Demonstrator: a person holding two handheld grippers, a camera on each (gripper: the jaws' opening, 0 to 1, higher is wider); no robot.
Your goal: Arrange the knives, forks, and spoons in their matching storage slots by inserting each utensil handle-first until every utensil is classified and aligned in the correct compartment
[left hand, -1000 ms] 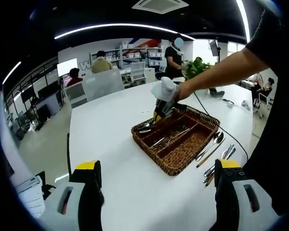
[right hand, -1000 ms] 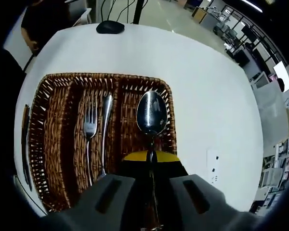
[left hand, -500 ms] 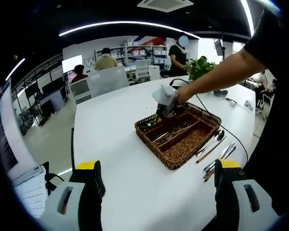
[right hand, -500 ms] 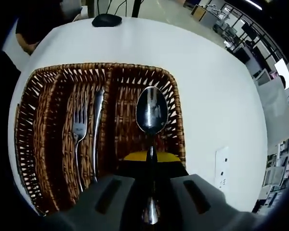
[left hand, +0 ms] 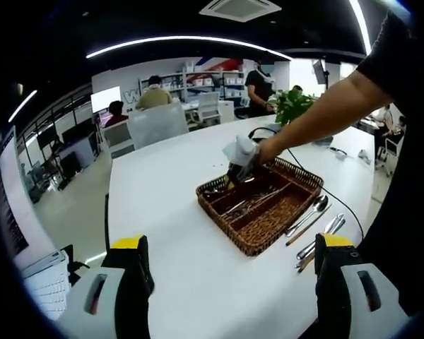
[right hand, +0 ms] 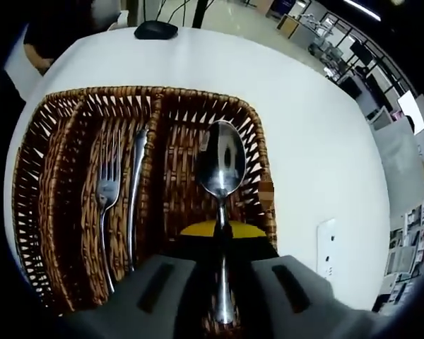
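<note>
Right hand-held gripper (right hand: 221,236) clamps a spoon (right hand: 221,169) over the wicker tray's (right hand: 261,169) right compartment; left hand-held gripper (left hand: 230,265) hangs released above the bench (left hand: 162,205)

Far left, close right: basket (left hand: 258,203).

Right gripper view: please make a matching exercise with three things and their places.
Things:
1. spoon
2. fork
3. black mouse

Places:
A. on the white table, beyond the basket
B. lying in the basket's middle compartment
C. held in the right claw, over the basket's right compartment

Pairs: 1-C, 2-B, 3-A
</note>
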